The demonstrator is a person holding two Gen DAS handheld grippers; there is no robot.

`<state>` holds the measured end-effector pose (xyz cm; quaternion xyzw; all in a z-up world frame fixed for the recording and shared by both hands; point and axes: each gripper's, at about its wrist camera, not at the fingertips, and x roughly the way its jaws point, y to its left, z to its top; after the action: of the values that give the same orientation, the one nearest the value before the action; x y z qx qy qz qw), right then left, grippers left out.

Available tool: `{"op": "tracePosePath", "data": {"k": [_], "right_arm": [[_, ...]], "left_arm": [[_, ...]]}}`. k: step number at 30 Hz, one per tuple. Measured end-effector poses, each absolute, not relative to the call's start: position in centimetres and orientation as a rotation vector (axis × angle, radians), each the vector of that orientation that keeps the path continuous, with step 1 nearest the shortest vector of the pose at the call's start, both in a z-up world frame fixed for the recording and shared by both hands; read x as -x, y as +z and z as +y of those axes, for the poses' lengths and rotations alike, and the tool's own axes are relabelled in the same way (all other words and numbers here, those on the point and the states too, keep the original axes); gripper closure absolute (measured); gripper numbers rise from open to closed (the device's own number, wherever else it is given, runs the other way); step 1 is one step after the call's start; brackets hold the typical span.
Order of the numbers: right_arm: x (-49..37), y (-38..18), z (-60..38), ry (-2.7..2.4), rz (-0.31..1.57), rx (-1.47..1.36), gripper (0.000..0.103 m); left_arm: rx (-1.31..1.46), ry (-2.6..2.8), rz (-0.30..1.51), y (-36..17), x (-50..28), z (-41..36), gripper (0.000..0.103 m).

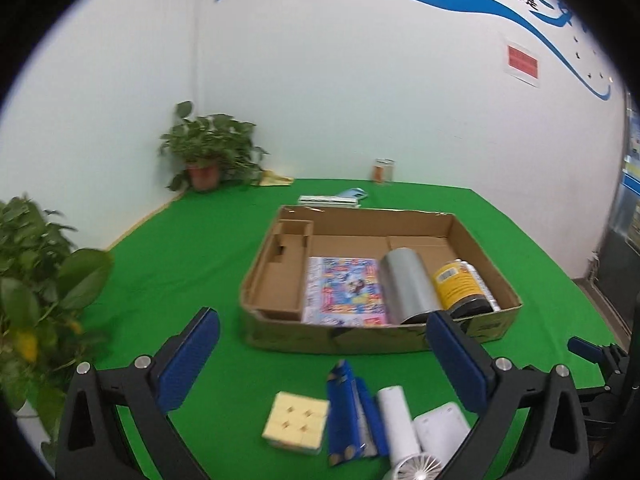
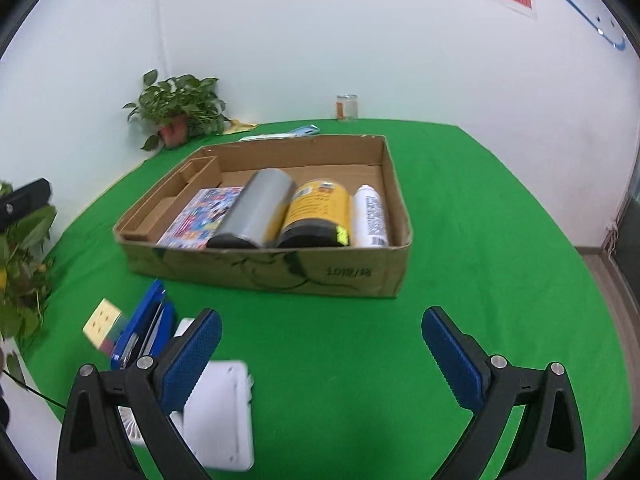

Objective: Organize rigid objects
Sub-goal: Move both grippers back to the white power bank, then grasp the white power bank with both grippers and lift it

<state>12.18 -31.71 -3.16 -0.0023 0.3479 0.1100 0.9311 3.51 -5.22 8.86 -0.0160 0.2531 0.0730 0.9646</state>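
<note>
green cloth (image 2: 460, 208) open right of box (image 2: 360, 276)

A: Your left hand-held gripper (image 1: 323, 350) stands spread wide, blue pads (image 1: 188, 360) at 8 and 4 o'clock in its own view, nothing pressed between them.

B: And the right one?

A: Your right hand-held gripper (image 2: 322, 346) is spread just as wide and grips nothing. It tilts downward. Its tip (image 1: 582, 346) shows at 4 o'clock in the left view.
</note>
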Motion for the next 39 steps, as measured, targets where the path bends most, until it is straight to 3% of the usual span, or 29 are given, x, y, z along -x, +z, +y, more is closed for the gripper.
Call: {"op": "tracePosePath", "data": {"k": [13, 24, 27, 31, 39], "right_arm": [[-5.6, -4.3, -29.9, 0.294, 0.693, 0.046, 0.002], [-3.0, -10.9, -26.8, 0.531, 0.779, 0.147, 0.005], [-3.8, -11.7, -26.6, 0.513, 0.791, 0.132, 0.009], [-5.2, -12.5, -26.4, 0.512, 0.842, 0.126, 0.028], [-5.8, -13.2, -26.1, 0.528, 0.879, 0.089, 0.036]], "left_arm": [[0.089, -0.007, 0.595, 5.0, -1.2, -5.5, 0.0], [0.249, -0.124, 0.81, 0.0, 0.0, -2.7, 0.001], [0.311, -0.18, 0.836, -2.0, 0.1, -4.2, 0.001], [0.329, -0.26, 0.845, -2.9, 0.0, -6.4, 0.002], [0.316, -0.307, 0.848, -2.7, -0.3, -8.1, 0.002]]}}
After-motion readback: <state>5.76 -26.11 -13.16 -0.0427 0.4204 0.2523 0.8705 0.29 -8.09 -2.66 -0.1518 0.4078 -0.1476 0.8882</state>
